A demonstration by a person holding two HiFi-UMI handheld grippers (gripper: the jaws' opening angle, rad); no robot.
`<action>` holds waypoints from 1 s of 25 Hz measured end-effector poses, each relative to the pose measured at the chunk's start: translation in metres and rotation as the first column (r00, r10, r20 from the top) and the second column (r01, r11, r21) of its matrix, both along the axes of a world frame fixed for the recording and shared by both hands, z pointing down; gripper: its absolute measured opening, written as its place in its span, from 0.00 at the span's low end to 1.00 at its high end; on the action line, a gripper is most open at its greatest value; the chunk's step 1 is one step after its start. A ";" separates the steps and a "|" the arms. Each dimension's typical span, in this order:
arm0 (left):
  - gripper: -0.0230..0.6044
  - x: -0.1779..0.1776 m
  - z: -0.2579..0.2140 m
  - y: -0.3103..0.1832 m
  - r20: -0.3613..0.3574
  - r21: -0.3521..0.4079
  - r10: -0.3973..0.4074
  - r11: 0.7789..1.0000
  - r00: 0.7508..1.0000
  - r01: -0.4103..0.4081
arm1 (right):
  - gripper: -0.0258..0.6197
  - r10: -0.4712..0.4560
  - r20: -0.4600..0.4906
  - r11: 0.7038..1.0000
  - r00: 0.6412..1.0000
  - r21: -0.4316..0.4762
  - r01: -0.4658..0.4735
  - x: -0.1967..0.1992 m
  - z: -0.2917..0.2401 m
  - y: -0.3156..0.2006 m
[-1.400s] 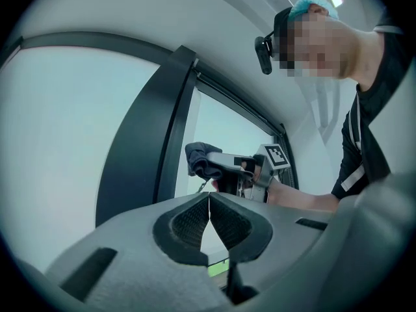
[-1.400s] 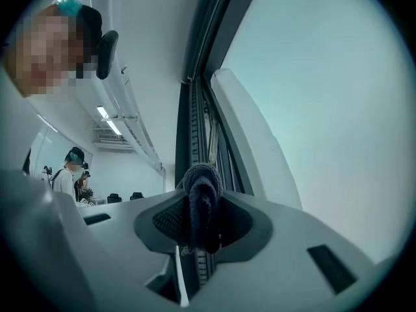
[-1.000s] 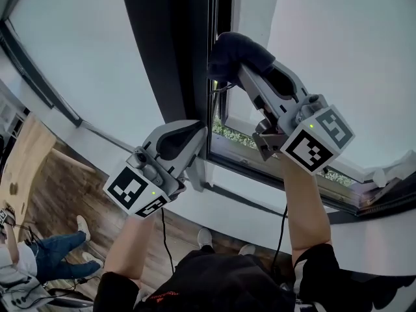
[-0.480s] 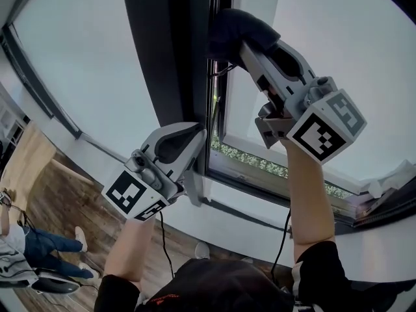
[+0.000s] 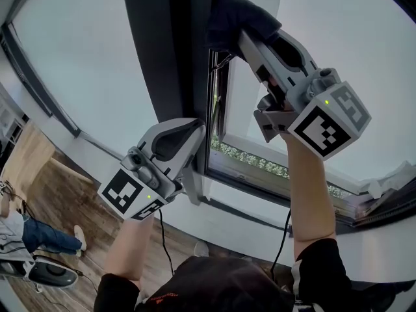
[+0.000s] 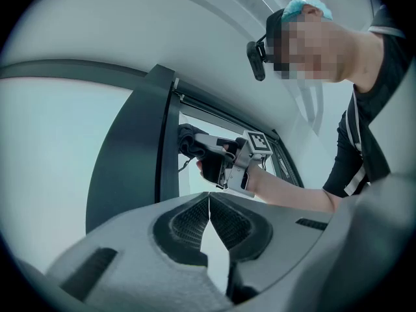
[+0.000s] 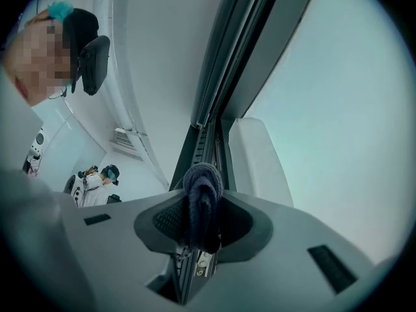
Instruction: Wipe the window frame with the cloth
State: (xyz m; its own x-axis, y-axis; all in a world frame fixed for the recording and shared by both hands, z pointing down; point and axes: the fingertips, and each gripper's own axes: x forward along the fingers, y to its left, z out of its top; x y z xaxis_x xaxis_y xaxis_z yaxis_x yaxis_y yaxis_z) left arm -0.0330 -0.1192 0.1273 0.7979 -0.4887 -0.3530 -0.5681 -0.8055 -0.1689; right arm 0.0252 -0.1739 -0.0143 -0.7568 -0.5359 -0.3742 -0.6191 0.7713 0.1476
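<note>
The right gripper [image 5: 231, 35] reaches to the upper middle of the head view, its jaws pinching a dark cloth [image 5: 243, 15] that is bunched over their tips and pressed against the inner edge of the dark window frame [image 5: 166, 57]. In the right gripper view the cloth [image 7: 203, 203] stands as a rolled fold between the two jaws of that gripper [image 7: 203, 229], and right behind it the frame's channel [image 7: 209, 132] runs up the middle of the picture, with pale glass [image 7: 338, 109] filling the right side. The left gripper [image 5: 198, 132] sits lower, at the centre of the head view, with its tips beside the foot of the same upright. Its own view shows the jaws [image 6: 209, 200] pressed together at the tips with nothing between them, pointing at the frame [image 6: 133, 158]. Beyond them, near the middle of that view, the right gripper [image 6: 207, 149] appears with the cloth [image 6: 188, 142] against the frame's edge. A strip of greenery [image 5: 260, 164] shows through the opening below the right gripper, and another person [image 5: 29, 236] is on the wooden floor [image 5: 62, 194] at lower left.
</note>
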 end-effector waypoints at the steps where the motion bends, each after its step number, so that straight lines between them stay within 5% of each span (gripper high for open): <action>1: 0.07 0.000 0.001 -0.001 -0.001 -0.006 -0.001 1.000 1.000 0.001 | 0.20 -0.001 0.000 1.000 1.000 -0.005 0.001 0.000 0.001 -0.001; 25: 0.07 0.000 0.050 -0.008 -0.013 -0.148 -0.008 0.989 1.000 0.006 | 0.20 -0.036 -0.008 0.989 0.999 -0.143 0.035 -0.012 0.071 -0.017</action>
State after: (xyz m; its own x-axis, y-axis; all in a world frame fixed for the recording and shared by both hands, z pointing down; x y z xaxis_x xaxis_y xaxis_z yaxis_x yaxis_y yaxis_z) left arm -0.0329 -0.1276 0.1769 0.7899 -0.5420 -0.2870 -0.5752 -0.8170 -0.0402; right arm 0.0133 -0.1910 0.0570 -0.7800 -0.5560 -0.2872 -0.5899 0.8065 0.0407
